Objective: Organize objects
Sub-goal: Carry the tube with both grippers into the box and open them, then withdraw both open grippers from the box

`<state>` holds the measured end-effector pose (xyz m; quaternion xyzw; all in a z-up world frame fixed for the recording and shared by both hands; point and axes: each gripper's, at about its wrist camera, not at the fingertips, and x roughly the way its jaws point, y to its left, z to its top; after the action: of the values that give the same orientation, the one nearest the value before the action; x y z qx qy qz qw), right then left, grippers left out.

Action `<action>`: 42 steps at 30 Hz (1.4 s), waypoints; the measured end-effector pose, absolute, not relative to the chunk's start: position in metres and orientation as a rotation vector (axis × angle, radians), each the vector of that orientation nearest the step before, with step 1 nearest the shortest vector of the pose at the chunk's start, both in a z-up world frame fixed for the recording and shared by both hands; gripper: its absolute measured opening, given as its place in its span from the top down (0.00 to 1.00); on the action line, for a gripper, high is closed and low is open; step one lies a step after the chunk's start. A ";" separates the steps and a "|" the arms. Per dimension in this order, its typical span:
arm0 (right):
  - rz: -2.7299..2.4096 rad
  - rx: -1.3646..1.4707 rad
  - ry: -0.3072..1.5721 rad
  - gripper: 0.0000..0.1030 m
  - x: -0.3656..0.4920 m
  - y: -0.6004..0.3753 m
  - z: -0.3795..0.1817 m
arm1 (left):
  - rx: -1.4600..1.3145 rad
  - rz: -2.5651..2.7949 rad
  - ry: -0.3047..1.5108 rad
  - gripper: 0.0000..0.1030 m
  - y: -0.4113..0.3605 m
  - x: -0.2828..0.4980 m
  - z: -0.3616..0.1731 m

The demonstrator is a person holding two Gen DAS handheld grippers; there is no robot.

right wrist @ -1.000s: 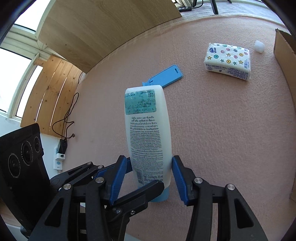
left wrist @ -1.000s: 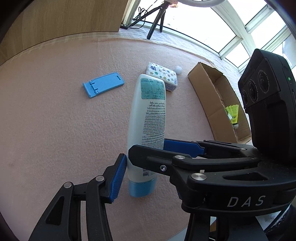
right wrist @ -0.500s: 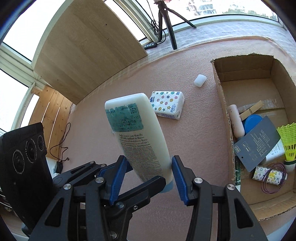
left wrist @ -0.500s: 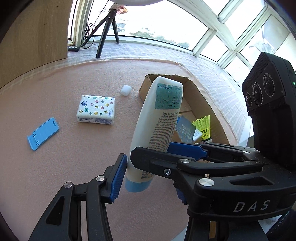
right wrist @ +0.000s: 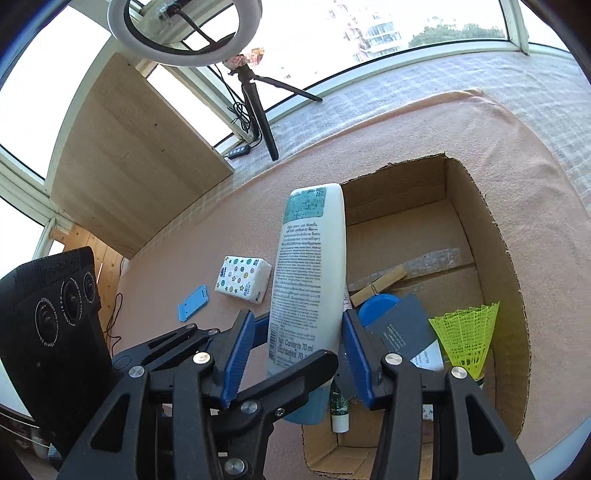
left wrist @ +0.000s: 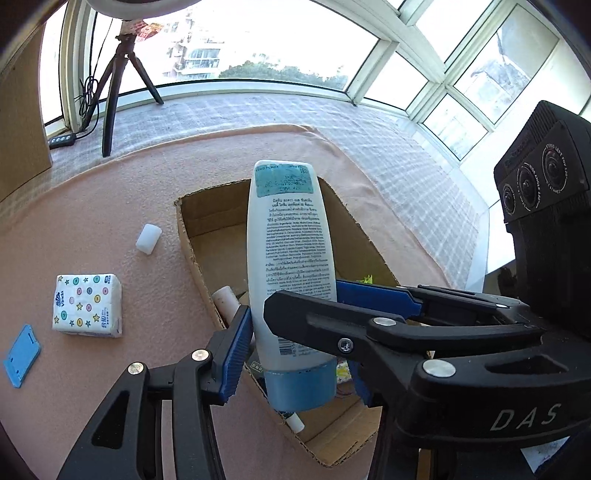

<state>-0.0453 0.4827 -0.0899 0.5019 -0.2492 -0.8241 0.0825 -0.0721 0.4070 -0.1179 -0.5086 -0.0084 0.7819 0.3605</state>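
Note:
A white lotion tube [left wrist: 291, 266] with a blue cap is held up over the cardboard box [left wrist: 347, 221]; it also shows in the right wrist view [right wrist: 310, 280]. My left gripper [left wrist: 291, 332] and my right gripper [right wrist: 295, 354] are both shut on its lower end, crossing each other. In the box [right wrist: 495, 229] lie a yellow shuttlecock [right wrist: 467, 336], a dark card [right wrist: 400, 328], a blue lid [right wrist: 376, 304], a wooden peg [right wrist: 378, 284] and small tubes. A tissue pack [left wrist: 88, 304] lies on the pink cloth left of the box.
A blue phone stand [left wrist: 22, 354] lies at the far left. A small white cap [left wrist: 148, 238] lies near the box's far left corner. A tripod [left wrist: 118, 74] with a ring light [right wrist: 184, 29] stands by the windows. A wooden panel [right wrist: 129, 155] stands at the back left.
Both grippers have carried the tube to the right, from over the bare cloth to over the box. The tissue pack and phone stand have shifted left in view.

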 end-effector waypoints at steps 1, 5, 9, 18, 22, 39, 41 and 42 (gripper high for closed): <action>-2.459 1.498 -0.752 0.57 -0.046 0.488 -0.091 | -1.315 2.010 -0.026 0.51 0.413 -0.075 -0.120; -2.483 1.503 -0.745 0.59 -0.051 0.504 -0.093 | -1.332 1.981 -0.034 0.51 0.436 -0.084 -0.127; -2.494 1.512 -0.749 0.59 -0.058 0.518 -0.098 | -1.336 1.970 -0.037 0.51 0.452 -0.090 -0.131; -2.520 1.521 -0.728 0.59 -0.066 0.533 -0.103 | -1.333 1.971 -0.033 0.47 0.467 -0.097 -0.133; -2.599 1.521 -0.701 0.37 -0.068 0.538 -0.100 | -1.361 2.014 -0.012 0.26 0.463 -0.101 -0.134; -2.613 1.507 -0.695 0.33 -0.071 0.528 -0.098 | -1.355 2.062 -0.038 0.26 0.418 -0.100 -0.123; -2.602 1.503 -0.693 0.33 -0.072 0.523 -0.099 | -1.356 2.082 -0.052 0.26 0.407 -0.099 -0.121; -2.598 1.503 -0.692 0.33 -0.072 0.520 -0.099 | -1.359 2.090 -0.061 0.26 0.400 -0.099 -0.120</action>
<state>-0.0721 0.5200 -0.0988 0.4877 -0.2246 -0.8431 0.0306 -0.0987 0.4000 -0.1203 -0.5165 -0.0230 0.7946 0.3183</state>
